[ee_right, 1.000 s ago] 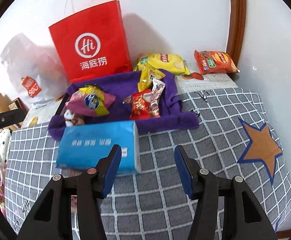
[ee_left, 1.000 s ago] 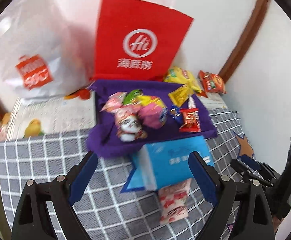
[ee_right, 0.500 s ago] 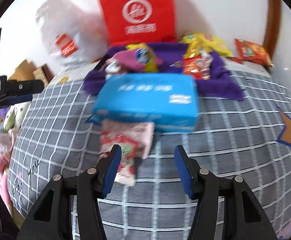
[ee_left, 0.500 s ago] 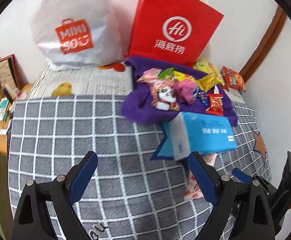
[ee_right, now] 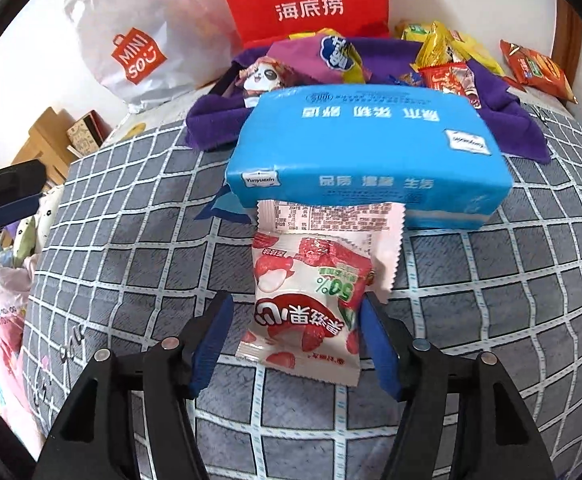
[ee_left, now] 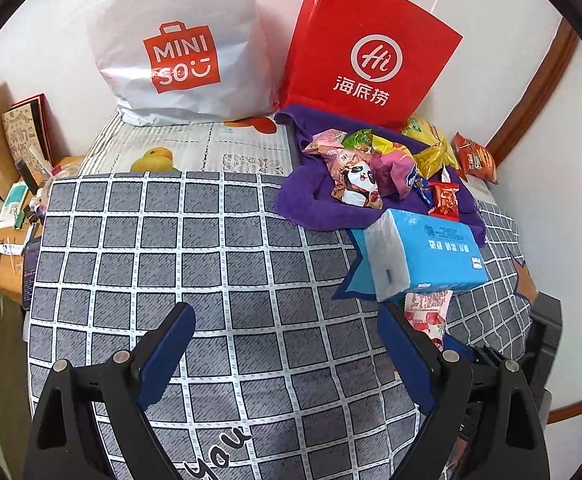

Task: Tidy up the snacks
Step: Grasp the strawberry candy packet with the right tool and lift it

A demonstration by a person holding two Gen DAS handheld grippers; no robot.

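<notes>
A white and red strawberry snack packet (ee_right: 307, 300) lies on the checked cloth, in front of a blue tissue pack (ee_right: 367, 152). A second white packet (ee_right: 323, 216) lies partly under the tissue pack. My right gripper (ee_right: 295, 320) is open, its blue jaws on either side of the strawberry packet, close but not squeezing. Several snacks (ee_left: 367, 168) lie heaped on a purple cloth (ee_left: 311, 204) behind the tissue pack (ee_left: 427, 256). My left gripper (ee_left: 287, 344) is open and empty over bare checked cloth, left of the packet (ee_left: 429, 316).
A red paper bag (ee_left: 367, 60) and a white Miniso bag (ee_left: 179, 44) stand against the back wall. Yellow (ee_right: 463, 48) and orange (ee_right: 539, 68) chip bags lie at the back right. A cluttered wooden surface (ee_left: 7, 236) is off the left edge. Wall lies on the right.
My right gripper has moved forward and down so its jaws now flank the strawberry packet. My left gripper has swung left and drawn back from the snack heap.
</notes>
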